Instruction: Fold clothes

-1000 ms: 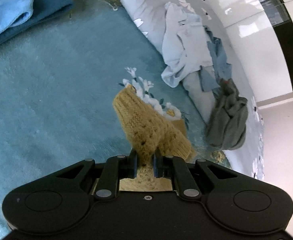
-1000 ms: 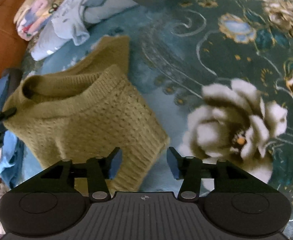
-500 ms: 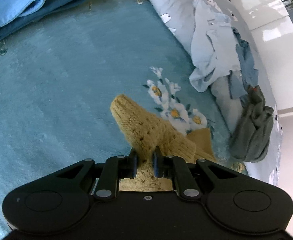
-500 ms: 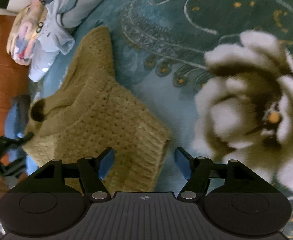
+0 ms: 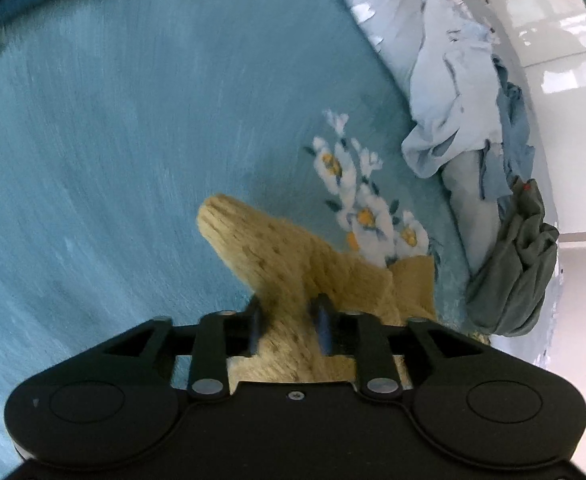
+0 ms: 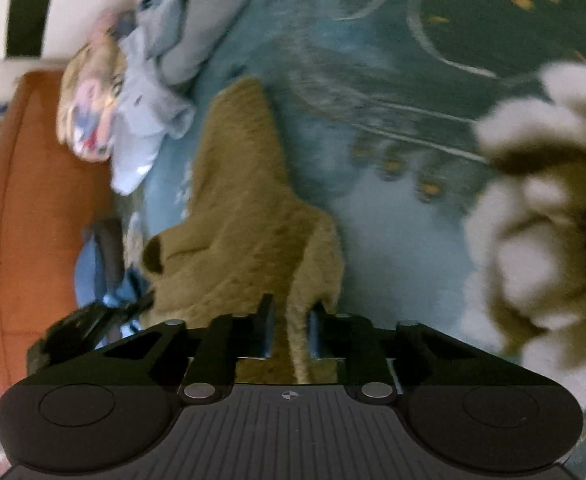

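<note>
Two grips hold one mustard knit sweater point(image 6: 237, 240), which hangs partly lifted over the teal floral rug point(image 5: 93, 140). Your right gripper point(image 6: 291, 330) pinches an edge fold narrowly; your left gripper point(image 5: 289, 326) clamps knit near the cuffed sleeve point(image 5: 229, 220). Its long axis runs away from your right jaws toward the unfolded clothes pile point(image 6: 145, 92). Both hands sit equally near.

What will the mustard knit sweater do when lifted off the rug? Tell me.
The sweater will probably sag: it already drapes in soft folds between the left hand-held gripper and the right hand-held gripper. Its chunky knit looks grippy, so slipping seems unlikely.
</note>
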A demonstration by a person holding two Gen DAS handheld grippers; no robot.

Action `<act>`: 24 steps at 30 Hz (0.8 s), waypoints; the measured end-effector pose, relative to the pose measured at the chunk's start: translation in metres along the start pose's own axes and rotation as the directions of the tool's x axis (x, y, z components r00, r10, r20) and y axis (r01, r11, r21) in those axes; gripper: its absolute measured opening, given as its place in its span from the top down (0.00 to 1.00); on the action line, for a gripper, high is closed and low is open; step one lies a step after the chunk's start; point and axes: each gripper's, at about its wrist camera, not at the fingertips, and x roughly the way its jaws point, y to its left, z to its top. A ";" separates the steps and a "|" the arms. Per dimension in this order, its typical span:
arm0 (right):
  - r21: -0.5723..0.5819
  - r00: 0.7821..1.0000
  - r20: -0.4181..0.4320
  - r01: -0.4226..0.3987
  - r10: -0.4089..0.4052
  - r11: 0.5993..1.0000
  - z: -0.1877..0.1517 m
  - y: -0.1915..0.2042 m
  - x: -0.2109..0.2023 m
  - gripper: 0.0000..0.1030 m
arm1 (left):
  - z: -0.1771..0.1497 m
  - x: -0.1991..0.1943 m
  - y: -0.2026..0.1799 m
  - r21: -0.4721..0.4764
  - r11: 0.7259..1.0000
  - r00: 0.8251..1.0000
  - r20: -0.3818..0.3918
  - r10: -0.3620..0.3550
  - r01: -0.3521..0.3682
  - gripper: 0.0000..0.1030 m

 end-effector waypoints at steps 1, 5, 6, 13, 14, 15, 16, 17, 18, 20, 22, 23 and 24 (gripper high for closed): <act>-0.017 1.000 -0.003 0.010 -0.010 1.000 0.001 0.003 0.001 0.91 | 0.000 0.003 0.001 -0.010 1.000 1.000 -0.011 -0.002 0.002 0.61; -0.013 0.999 0.010 0.035 -0.035 0.999 0.001 0.007 0.000 0.93 | -0.001 0.012 0.002 -0.027 1.000 0.999 -0.031 -0.007 0.006 0.60; -0.012 0.999 0.019 0.036 -0.036 0.999 0.000 0.008 -0.002 0.93 | -0.001 0.012 -0.001 -0.019 1.000 1.000 -0.026 -0.007 0.007 0.60; -0.044 0.993 0.104 0.059 -0.054 0.997 -0.003 0.023 -0.024 0.94 | -0.004 -0.014 -0.024 0.058 0.995 0.996 0.039 -0.083 0.081 0.88; -0.048 0.991 0.123 0.059 -0.053 0.997 -0.002 0.026 -0.030 0.94 | -0.004 -0.020 -0.027 0.057 0.992 0.993 0.050 -0.111 0.108 0.88; -0.051 0.989 0.140 0.056 -0.048 0.997 0.000 0.029 -0.036 0.94 | -0.005 -0.028 -0.032 0.062 0.989 0.989 0.054 -0.140 0.137 0.89; -0.055 0.986 0.159 0.052 -0.043 0.997 0.001 0.034 -0.042 0.94 | -0.005 -0.035 -0.036 0.067 0.984 0.984 0.057 -0.169 0.165 0.89; -0.064 0.983 0.180 0.048 -0.035 0.997 0.002 0.040 -0.050 0.94 | -0.005 -0.043 -0.041 0.075 0.978 0.978 0.060 -0.198 0.193 0.89; -0.075 0.980 0.199 0.042 -0.027 0.996 0.003 0.046 -0.057 0.94 | -0.007 -0.052 -0.047 0.089 0.971 0.972 0.057 -0.229 0.224 0.89; -0.105 0.970 0.242 0.033 -0.007 0.994 0.003 0.059 -0.074 0.94 | -0.010 -0.070 -0.059 0.118 0.952 0.955 0.051 -0.291 0.283 0.89; -0.131 0.957 0.288 0.016 0.023 0.991 0.000 0.075 -0.092 0.94 | -0.014 -0.088 -0.071 0.146 0.929 0.936 0.044 -0.350 0.341 0.89; -0.142 0.949 0.312 0.006 0.040 0.990 -0.002 0.082 -0.102 0.94 | -0.017 -0.097 -0.076 0.160 0.917 0.925 0.042 -0.377 0.366 0.89; -0.153 0.940 0.337 -0.004 0.056 0.988 -0.004 0.089 -0.112 0.94 | -0.021 -0.109 -0.080 0.178 0.903 0.914 0.040 -0.404 0.391 0.89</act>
